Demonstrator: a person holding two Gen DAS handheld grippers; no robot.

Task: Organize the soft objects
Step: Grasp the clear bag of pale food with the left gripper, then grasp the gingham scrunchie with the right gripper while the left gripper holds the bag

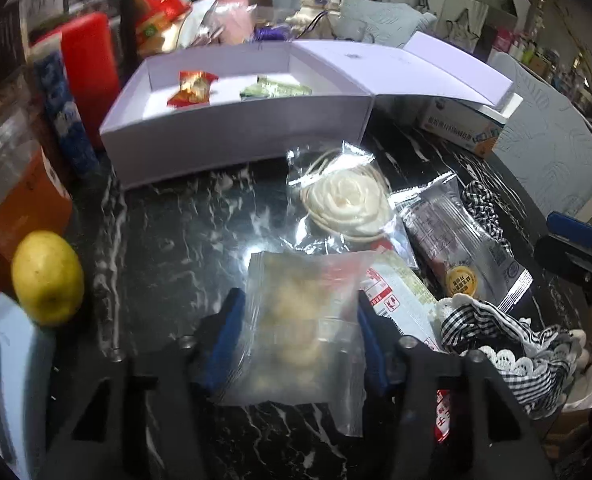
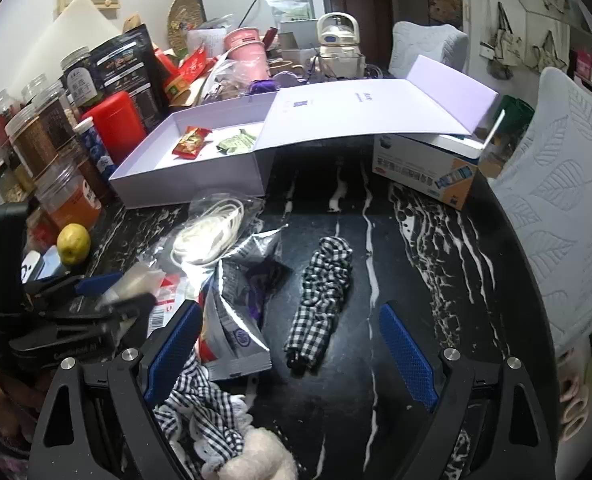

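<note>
The bench [image 2: 424,240] is of black stone veined with white and is crowded along its far edge.

Left gripper [image 1: 298,316]: its blue fingers [image 1: 226,332] are seen pressed against both sides of a clear zip bag [image 1: 300,320] with pale contents, which is held between them just above the bench. No earlier view is given.

Right gripper [image 2: 292,354]: its fingers [image 2: 406,354] stand wide apart with nothing gripped. A checked scrunchie [image 2: 320,300] lies on the bench ahead of and between them, and a silver snack packet [image 2: 240,316] lies beside the left finger.

Beyond the left fingers a bagged white cord coil [image 1: 346,204] is noted, and further on an open lilac box [image 1: 232,128] containing a red sweet wrapper [image 1: 192,86] and a green wrapper [image 1: 276,88]. A yellow fruit [image 1: 48,278] lies well to the left of the fingers.

Jars [image 2: 36,136], a red canister [image 2: 116,128] and a cushioned chair [image 2: 568,208] bound the bench.
</note>
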